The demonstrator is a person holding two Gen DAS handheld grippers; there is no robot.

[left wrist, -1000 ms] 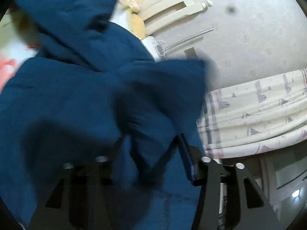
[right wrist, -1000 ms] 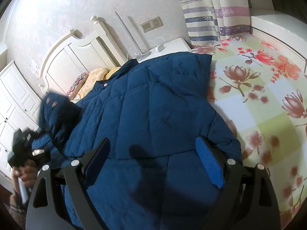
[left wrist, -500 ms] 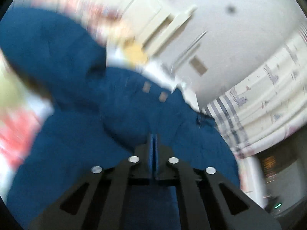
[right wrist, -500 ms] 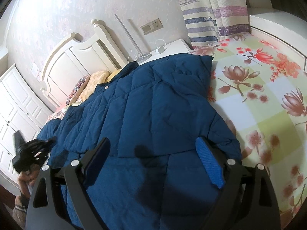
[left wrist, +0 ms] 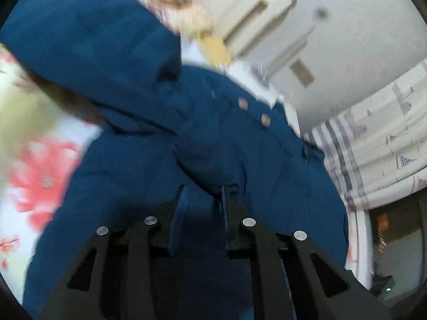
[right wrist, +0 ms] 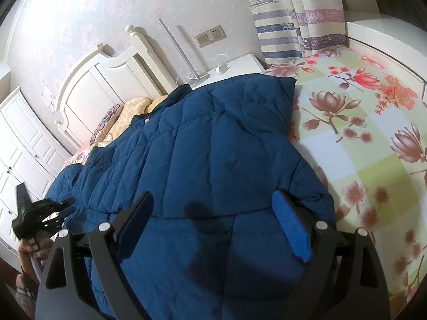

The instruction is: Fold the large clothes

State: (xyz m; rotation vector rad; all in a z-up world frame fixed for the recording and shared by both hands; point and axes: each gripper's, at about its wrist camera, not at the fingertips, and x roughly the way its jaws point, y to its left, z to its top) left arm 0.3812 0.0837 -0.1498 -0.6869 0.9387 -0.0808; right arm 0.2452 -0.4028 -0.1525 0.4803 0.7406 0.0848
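Blue quilted coat (right wrist: 202, 160) lies spread across the bed (right wrist: 373, 138), its folded-over sleeve end reaching toward the nightstand (right wrist: 240, 64) and its hood (left wrist: 88, 42) lying toward the pillows (right wrist: 128, 114). Two tan buttons (left wrist: 253, 112) show on the padded fabric in the blurred left wrist view.

Left hand-held gripper (left wrist: 202, 200) sits low over the coat with its fingers a small way apart; a puffed fold of the coat lies just ahead of the tips, and I cannot tell whether any cloth is caught between them. In the right wrist view the same tool appears at the coat's far left edge, held in a hand (right wrist: 34, 250).

Right hand-held gripper (right wrist: 213, 218) hovers above the lower part of the coat, fingers wide apart, with nothing between them.

Around the coat, the floral sheet shows pink and red blossoms on pale green and white squares. Beyond stand a white headboard (right wrist: 88, 80), a wall socket (right wrist: 210, 36), a striped curtain (right wrist: 293, 18) and white cupboards (right wrist: 16, 138).
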